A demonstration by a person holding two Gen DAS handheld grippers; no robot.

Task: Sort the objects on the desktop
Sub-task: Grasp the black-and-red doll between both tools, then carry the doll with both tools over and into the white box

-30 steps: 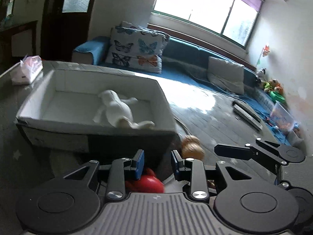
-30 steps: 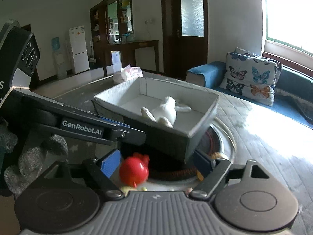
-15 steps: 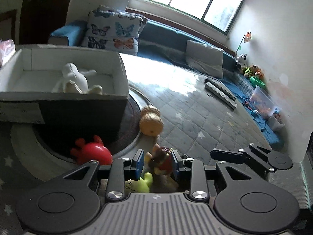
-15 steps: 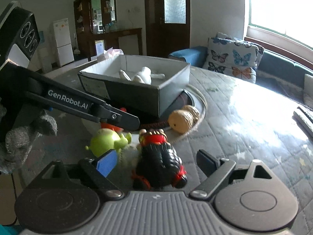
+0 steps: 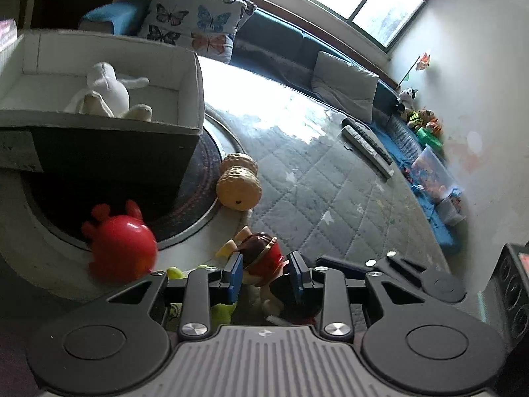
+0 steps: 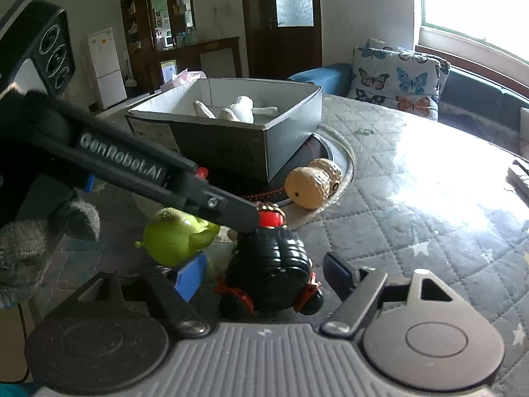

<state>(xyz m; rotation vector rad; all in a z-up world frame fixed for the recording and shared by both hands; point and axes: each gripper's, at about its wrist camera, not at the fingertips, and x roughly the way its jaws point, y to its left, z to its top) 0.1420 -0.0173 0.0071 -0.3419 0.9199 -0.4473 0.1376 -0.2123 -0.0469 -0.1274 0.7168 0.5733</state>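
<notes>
The left gripper (image 5: 264, 276) is held low over the tabletop (image 5: 330, 178), its jaws parted around the toy figure (image 5: 261, 258), contact not discernible. The right gripper (image 6: 264, 273) is spread wide behind the same toy figure (image 6: 269, 274). The green toy (image 6: 175, 236) is partly hidden by the left gripper's arm; the box (image 6: 291, 139) stands farther off.

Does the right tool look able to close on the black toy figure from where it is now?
Probably yes: the right tool is open, straddling the black toy figure, though the left tool brackets its head.
</notes>
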